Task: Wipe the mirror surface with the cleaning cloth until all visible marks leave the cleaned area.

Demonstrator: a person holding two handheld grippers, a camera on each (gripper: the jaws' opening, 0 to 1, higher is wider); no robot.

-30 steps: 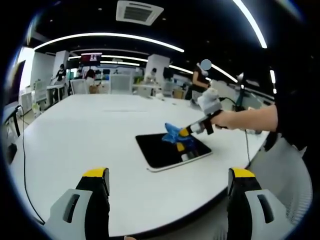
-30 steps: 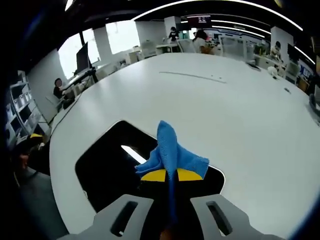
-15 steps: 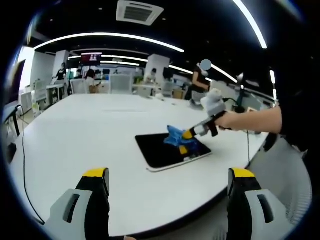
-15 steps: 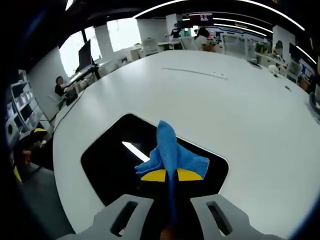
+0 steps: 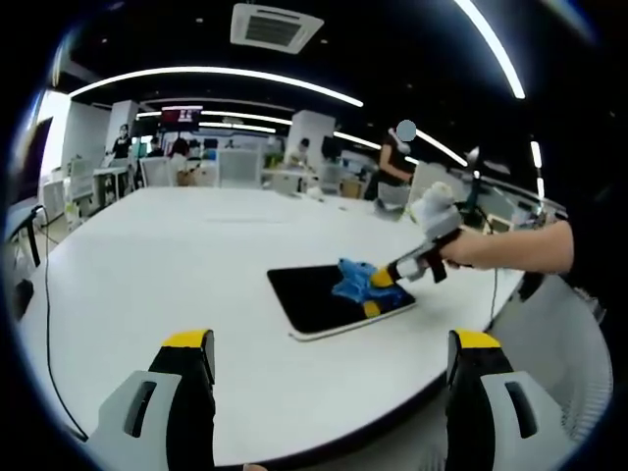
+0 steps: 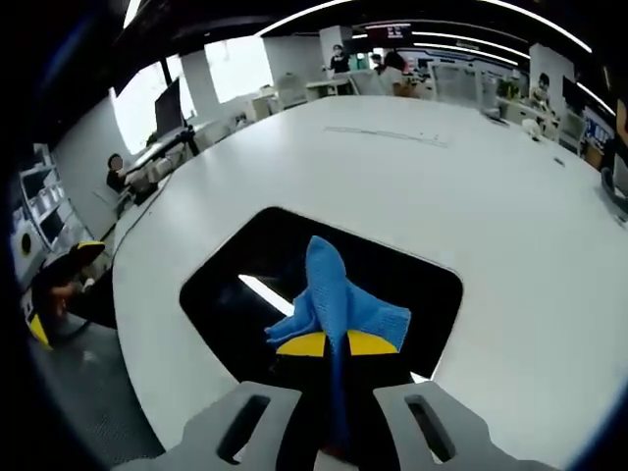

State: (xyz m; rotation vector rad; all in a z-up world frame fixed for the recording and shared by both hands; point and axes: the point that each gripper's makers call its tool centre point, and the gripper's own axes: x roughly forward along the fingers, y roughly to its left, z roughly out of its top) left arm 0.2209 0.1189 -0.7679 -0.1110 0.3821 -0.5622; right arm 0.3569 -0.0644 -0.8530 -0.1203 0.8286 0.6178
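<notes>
Mirror, flat dark rectangular panel with rounded corners and a pale rim (image 5: 329,299), lies flat on the large white round-edged worktop (image 5: 157,265), near its edge on the person's side. Its surface reflects a bright ceiling light strip in the right gripper view. Blue crumpled microfibre cleaning cloth (image 6: 334,299) is clamped between the yellow-tipped jaws of the right hand-held gripper (image 6: 332,345), jaws closed tight on it, cloth bunched and sticking up ahead of the tips. In the left gripper view that cloth (image 5: 355,281) sits on the mirror's far right corner, pressed down by the right hand-held gripper (image 5: 385,279). Left hand-held gripper (image 5: 332,358) is held back over the worktop edge, jaws wide apart, holding nothing. No containers in sight.
</notes>
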